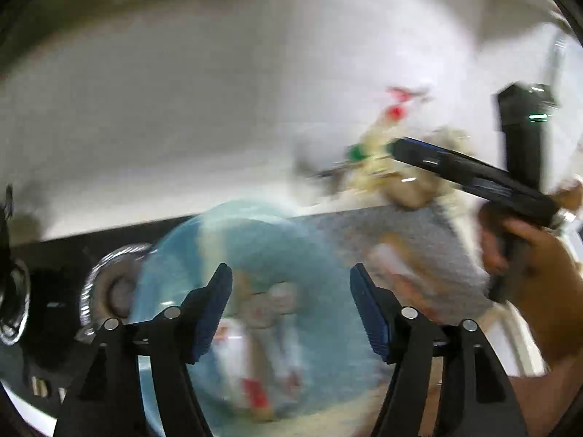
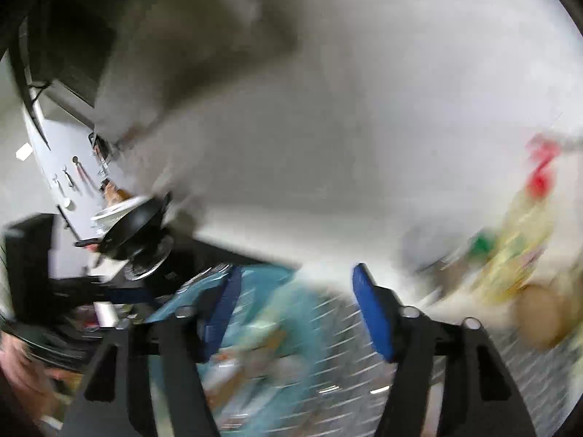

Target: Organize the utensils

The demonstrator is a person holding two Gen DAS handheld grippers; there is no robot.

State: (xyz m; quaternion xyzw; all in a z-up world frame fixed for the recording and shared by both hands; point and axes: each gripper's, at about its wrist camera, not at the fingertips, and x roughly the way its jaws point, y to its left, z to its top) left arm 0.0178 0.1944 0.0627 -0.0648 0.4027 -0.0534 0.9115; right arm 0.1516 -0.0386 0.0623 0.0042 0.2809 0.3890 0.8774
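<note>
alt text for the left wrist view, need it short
Motion-blurred fisheye view: the left hand-held gripper is open with nothing between its blue-padded fingers, above a round translucent light-blue plastic container holding blurred items. At right, a hand holds the right hand-held gripper, reaching over a grey textured mat; a white wall fills the background.
</note>
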